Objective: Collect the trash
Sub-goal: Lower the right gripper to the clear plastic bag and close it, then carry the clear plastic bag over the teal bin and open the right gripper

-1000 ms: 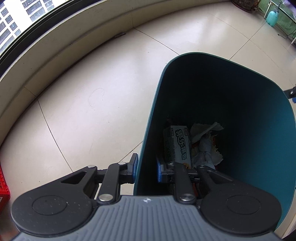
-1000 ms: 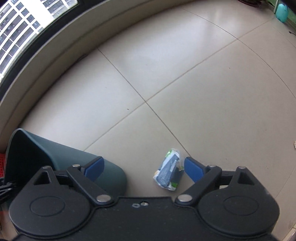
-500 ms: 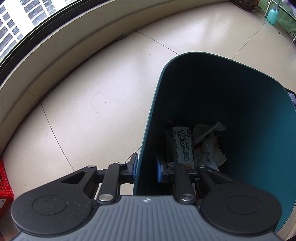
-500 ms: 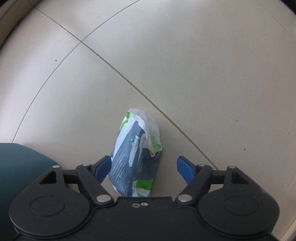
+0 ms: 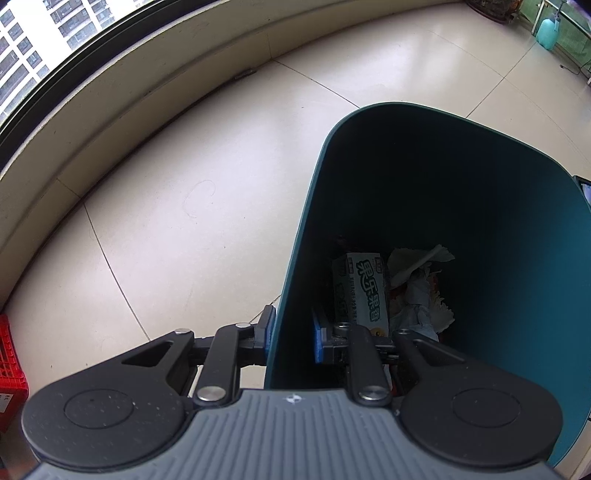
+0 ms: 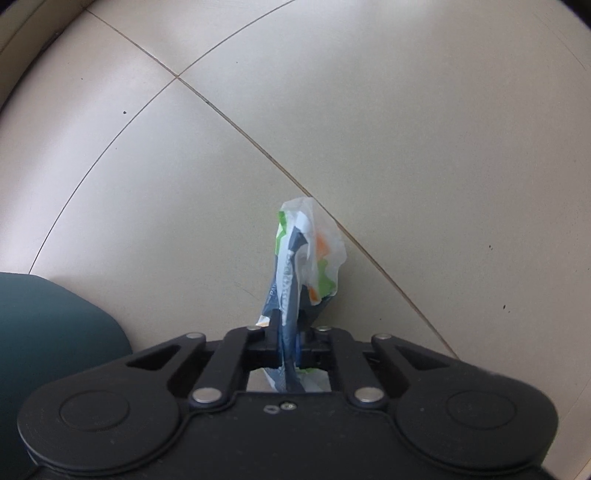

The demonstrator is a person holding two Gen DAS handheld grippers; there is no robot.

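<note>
My left gripper point(image 5: 290, 334) is shut on the near wall of a dark teal trash bin point(image 5: 480, 192), one finger outside and one inside. In the bin lie a pale carton with green print point(image 5: 364, 286) and crumpled white paper point(image 5: 419, 284). My right gripper point(image 6: 290, 338) is shut on a blue, white and green plastic wrapper point(image 6: 301, 262), which stands up between the fingers just above the beige tiled floor. The bin's edge point(image 6: 55, 314) shows at the left of the right wrist view.
A low beige wall ledge point(image 5: 122, 99) with a window above curves along the left. A red crate point(image 5: 9, 362) sits at the far left edge. A teal spray bottle point(image 5: 550, 29) stands far off at the top right. Dark grout lines cross the floor.
My right gripper came down over the wrapper on the floor and closed on it; the wrapper is now pinched upright. The left gripper kept its hold on the bin, which shifted slightly.
</note>
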